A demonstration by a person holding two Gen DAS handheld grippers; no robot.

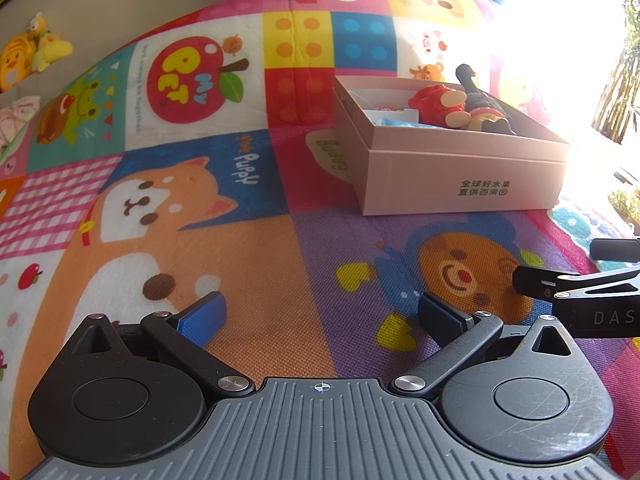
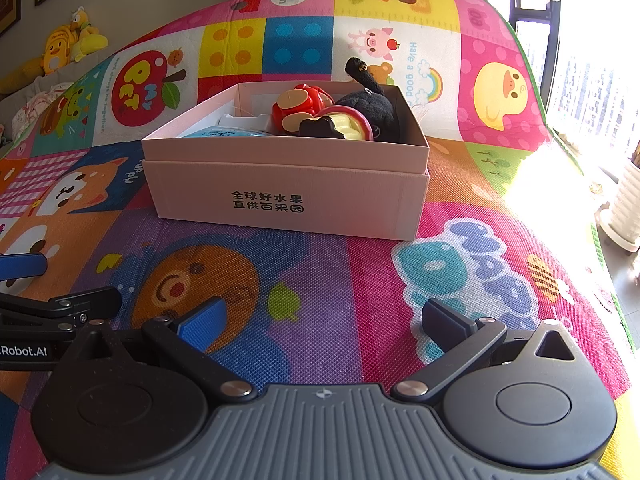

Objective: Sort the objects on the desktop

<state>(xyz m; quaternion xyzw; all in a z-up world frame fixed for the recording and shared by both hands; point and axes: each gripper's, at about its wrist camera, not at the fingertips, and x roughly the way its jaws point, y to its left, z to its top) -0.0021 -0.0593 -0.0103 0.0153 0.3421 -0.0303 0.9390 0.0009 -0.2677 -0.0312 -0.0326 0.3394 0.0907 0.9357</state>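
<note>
A pink cardboard box [image 2: 280,200] [image 1: 460,184] stands on the colourful play mat. Inside it lie a red toy [image 2: 300,106] [image 1: 436,104], a black plush toy [image 2: 372,100] [image 1: 480,98], a round yellow and pink piece [image 2: 352,124] and a light blue item [image 2: 224,133]. My left gripper [image 1: 320,316] hovers low over the mat, open and empty, with the box ahead to its right. My right gripper [image 2: 322,320] is also open and empty, the box straight ahead. Each gripper shows at the edge of the other's view: the left one [image 2: 44,280] and the right one [image 1: 592,276].
The play mat [image 1: 240,240] covers the whole surface. Yellow plush toys [image 2: 68,44] [image 1: 28,52] sit on a ledge at the far left by the wall. A bright window and potted plants [image 2: 624,200] are at the right beyond the mat's edge.
</note>
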